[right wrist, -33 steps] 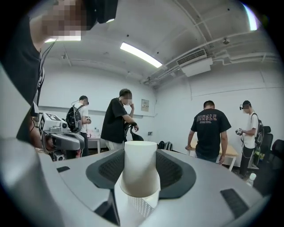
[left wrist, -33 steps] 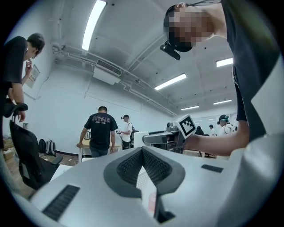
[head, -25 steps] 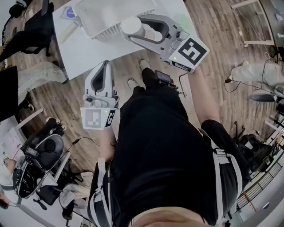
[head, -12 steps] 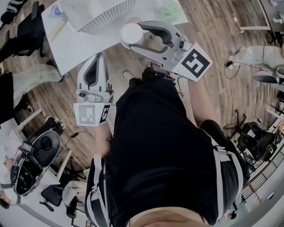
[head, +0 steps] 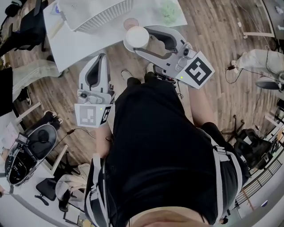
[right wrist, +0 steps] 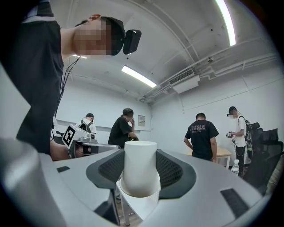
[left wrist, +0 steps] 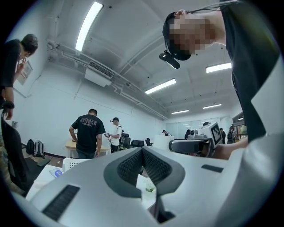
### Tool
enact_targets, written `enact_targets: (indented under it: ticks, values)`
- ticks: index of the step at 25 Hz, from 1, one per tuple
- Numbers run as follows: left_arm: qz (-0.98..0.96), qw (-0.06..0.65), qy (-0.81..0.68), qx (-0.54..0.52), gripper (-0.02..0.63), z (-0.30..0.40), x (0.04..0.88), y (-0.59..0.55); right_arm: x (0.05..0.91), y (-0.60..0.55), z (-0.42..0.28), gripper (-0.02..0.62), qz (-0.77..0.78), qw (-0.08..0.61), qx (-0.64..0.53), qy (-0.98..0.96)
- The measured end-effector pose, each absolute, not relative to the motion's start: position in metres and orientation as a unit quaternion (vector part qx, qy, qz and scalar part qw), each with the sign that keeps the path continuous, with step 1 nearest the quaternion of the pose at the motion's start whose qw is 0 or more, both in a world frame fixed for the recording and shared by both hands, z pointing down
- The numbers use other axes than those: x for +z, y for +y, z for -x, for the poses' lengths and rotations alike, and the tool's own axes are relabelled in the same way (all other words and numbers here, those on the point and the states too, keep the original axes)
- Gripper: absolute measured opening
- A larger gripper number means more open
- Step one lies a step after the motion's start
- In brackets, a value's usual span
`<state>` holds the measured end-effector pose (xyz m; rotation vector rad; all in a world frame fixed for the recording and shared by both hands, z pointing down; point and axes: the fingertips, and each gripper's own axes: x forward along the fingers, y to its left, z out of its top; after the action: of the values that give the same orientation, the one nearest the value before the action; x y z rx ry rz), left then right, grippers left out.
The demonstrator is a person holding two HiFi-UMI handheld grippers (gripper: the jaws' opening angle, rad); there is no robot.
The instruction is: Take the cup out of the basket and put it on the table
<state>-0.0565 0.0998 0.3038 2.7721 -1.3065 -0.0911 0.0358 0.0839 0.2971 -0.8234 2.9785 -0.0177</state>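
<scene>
Back toward the person [head: 159,146] comes the cup [head: 136,37]. A second ago it hung at the rim of the basket [head: 95,15], and now it's clear of it, out by the near edge of the table [head: 84,44]. The table itself has slid up the head view as well.

Starting at the left, the white slatted basket stands on the far side of the white table. Below it the left gripper [head: 100,57] hovers off the table's edge, over the wood floor [head: 57,102]. Its claw is pressed together with nothing in it, and its own view shows the two ribbed pads [left wrist: 128,166] meeting tip to tip.

Moving right, a small pinkish round thing [head: 131,23] lies on the table just beyond the cup. A green thing [head: 168,11] sits farther right, near the table's corner.

And there's the cup, plain white, standing upright and pinched by its sides in the right gripper [head: 135,41], a dark pad snug on either flank in that gripper's view. It's held up in the air, touching nothing else. From above it's hard to say whether it hangs over the tabletop or just off the edge. The right gripper view does show white surface under it.
</scene>
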Motion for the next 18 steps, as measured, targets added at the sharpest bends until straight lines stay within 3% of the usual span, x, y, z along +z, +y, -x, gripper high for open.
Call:
enact_targets:
  ticks: [18]
  values:
    - [-0.909, 0.036, -0.414, -0.014, 0.020, 0.007, 0.307, 0.108, 0.305, 0.098, -0.071, 0.235, 0.254, 0.018, -0.001, 0.967]
